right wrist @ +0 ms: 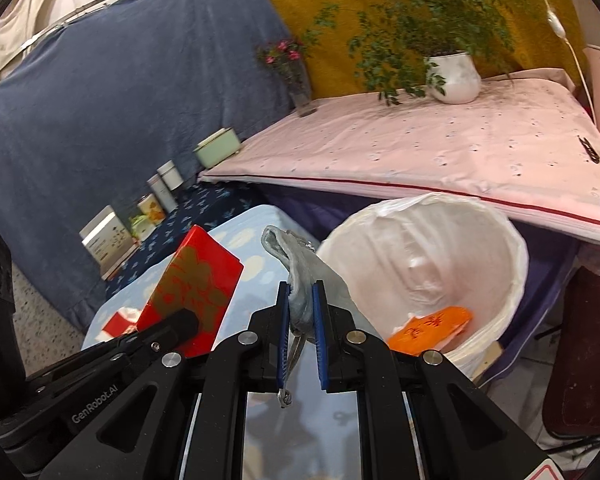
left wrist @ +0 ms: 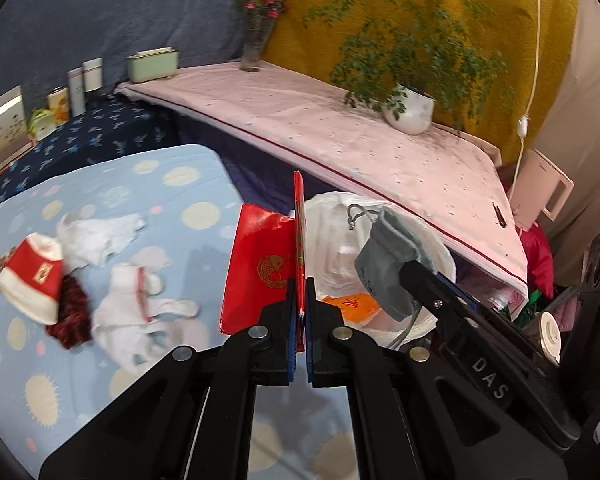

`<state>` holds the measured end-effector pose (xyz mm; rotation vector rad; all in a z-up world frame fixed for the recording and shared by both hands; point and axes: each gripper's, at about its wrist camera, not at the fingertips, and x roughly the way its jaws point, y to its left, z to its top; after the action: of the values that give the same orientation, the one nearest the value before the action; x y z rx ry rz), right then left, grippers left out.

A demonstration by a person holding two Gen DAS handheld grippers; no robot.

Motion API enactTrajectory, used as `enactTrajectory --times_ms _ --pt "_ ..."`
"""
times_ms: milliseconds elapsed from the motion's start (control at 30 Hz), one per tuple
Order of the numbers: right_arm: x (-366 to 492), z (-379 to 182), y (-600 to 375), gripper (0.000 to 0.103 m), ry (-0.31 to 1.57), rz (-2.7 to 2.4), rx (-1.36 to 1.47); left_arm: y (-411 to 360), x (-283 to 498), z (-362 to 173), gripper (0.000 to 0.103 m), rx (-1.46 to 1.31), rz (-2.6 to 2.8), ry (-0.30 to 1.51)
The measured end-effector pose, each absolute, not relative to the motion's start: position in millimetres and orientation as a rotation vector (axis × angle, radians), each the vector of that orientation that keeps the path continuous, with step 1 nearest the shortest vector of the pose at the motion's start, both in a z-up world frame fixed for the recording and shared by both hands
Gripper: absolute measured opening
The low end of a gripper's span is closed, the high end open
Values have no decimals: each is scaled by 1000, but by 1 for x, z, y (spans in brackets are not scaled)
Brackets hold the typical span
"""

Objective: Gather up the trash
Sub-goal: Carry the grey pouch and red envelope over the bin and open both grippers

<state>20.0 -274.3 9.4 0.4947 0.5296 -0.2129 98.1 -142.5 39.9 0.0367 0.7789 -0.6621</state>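
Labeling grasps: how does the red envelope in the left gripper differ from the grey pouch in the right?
The red envelope is flat and stiff, with gold print; the grey pouch is soft, crumpled cloth with a drawstring. The left gripper pinches the envelope thin, pads nearly touching; the right gripper stays wider around the bunched pouch. The envelope stands upright, the pouch droops. Both are held near the white-lined bin.

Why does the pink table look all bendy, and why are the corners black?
Left wrist view: the fisheye lens bows the pink table edge and blacks out the corners. Right wrist view: same dark ring, and the bin liner shows shiny glare.
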Motion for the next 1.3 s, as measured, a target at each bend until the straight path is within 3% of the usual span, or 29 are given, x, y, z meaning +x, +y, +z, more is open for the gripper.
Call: enactTrajectory --times_ms 433,567,733,800,1000,1300 --pt "34 -15 -336 12 545 -309 528 -216 120 17 3 74 -777 832" --pt "40 -23 -344 18 556 -325 538 -228 124 9 6 77 -792 839" --pt "41 -29 -351 28 562 -362 547 -223 135 0 35 50 -737 851" --pt "41 -31 -351 33 562 -368 539 -220 138 -3 35 49 -727 855" --pt "40 -28 -343 36 563 -365 525 -208 140 -4 35 49 -697 848" --pt "42 -20 -316 43 564 -325 501 -174 141 5 45 19 -622 821"
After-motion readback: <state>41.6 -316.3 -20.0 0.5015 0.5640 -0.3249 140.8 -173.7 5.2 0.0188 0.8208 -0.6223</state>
